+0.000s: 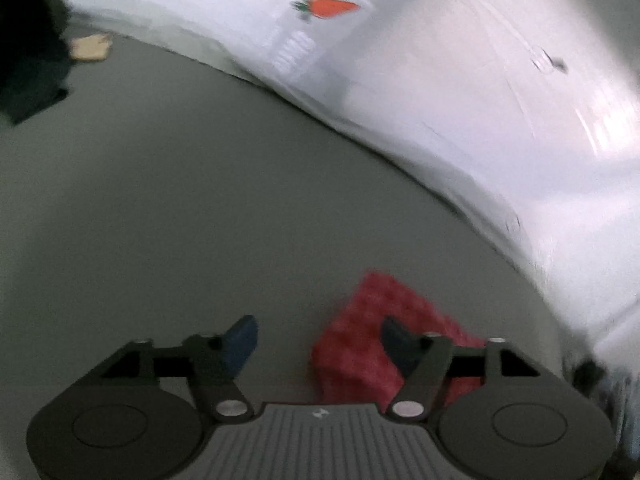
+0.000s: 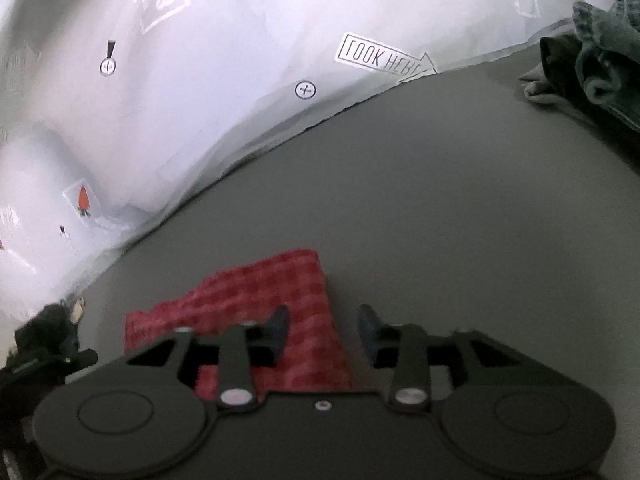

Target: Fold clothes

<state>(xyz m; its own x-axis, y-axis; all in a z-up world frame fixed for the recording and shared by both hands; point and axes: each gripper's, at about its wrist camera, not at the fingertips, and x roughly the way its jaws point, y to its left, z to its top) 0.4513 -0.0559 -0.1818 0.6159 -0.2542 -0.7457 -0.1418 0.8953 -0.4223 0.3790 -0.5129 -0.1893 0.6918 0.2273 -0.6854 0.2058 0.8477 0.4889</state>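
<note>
A red checked cloth point(image 1: 360, 344) lies folded on the grey surface point(image 1: 200, 200). In the left wrist view my left gripper point(image 1: 318, 340) is open, with the cloth under its right finger point(image 1: 396, 340) and nothing between the jaws. In the right wrist view the same cloth point(image 2: 280, 296) lies under my right gripper point(image 2: 324, 332), which is open, its left finger point(image 2: 278, 328) over the cloth and its right finger over the bare surface.
A white printed sheet point(image 1: 440, 80) with a carrot picture point(image 1: 328, 7) rises behind the surface; it also shows in the right wrist view point(image 2: 200, 80). Dark clothing point(image 1: 28, 56) lies far left. A pile of greenish clothes point(image 2: 600, 52) lies far right.
</note>
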